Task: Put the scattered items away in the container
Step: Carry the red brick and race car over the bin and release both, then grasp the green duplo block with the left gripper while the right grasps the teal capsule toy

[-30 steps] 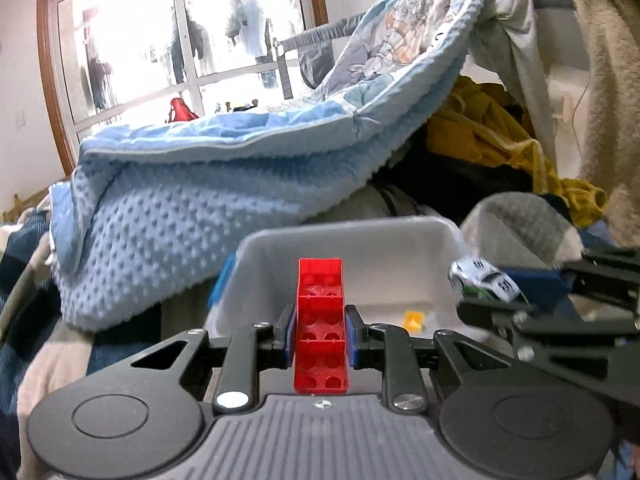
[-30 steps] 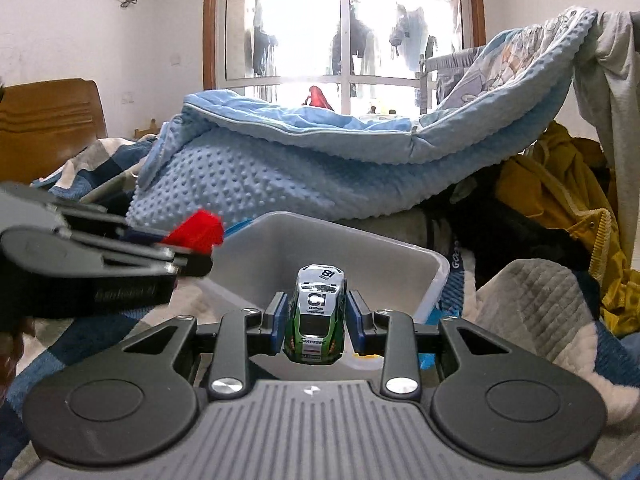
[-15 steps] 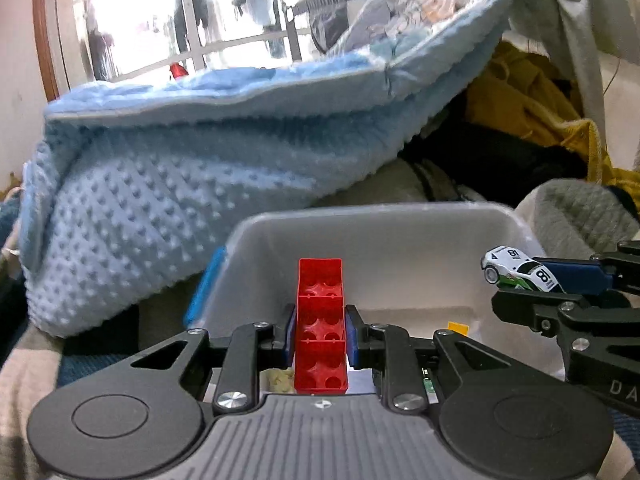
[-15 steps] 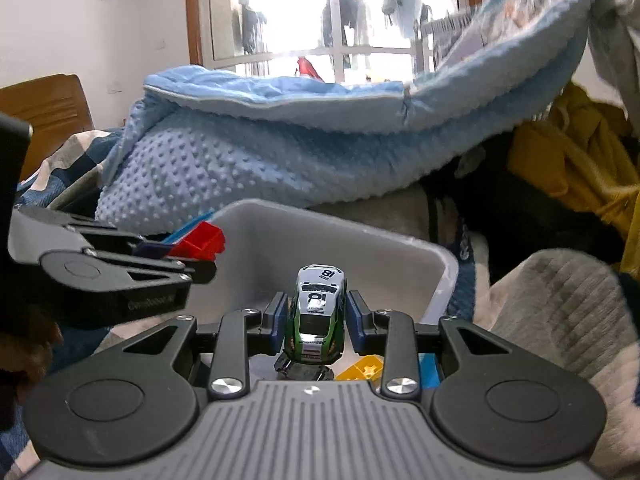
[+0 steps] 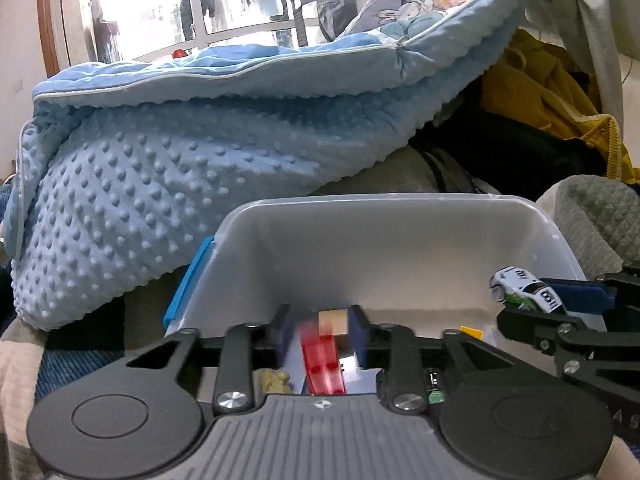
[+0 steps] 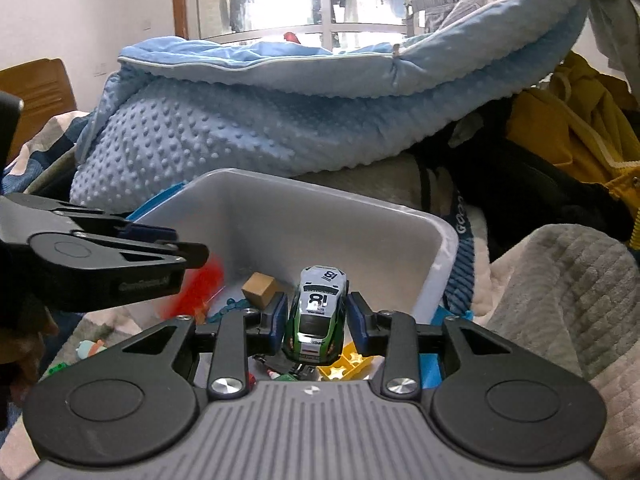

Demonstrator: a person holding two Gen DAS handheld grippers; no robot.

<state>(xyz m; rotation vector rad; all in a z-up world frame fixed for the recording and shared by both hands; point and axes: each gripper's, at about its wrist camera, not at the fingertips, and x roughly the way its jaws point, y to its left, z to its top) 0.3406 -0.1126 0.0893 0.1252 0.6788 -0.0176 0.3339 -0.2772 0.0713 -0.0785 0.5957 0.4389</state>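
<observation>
Red brick (image 5: pixel 322 360) drops blurred from the opening left claw (image 5: pixel 320 334) into the grey bin (image 5: pixel 400 240) on the bed. Right claw (image 6: pixel 316 322), parting, has the toy car (image 6: pixel 318 314) between its pads over the bin's near edge; next, widen fully so the car falls in.

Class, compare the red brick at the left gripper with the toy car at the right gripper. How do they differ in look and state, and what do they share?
The red brick is a plain studded block; the toy car is green and white, numbered 18. The brick is motion-blurred and tilted, clear of the opening left gripper pads; the car is sharp between the right gripper pads, which are just opening. Both are over the grey bin.
</observation>
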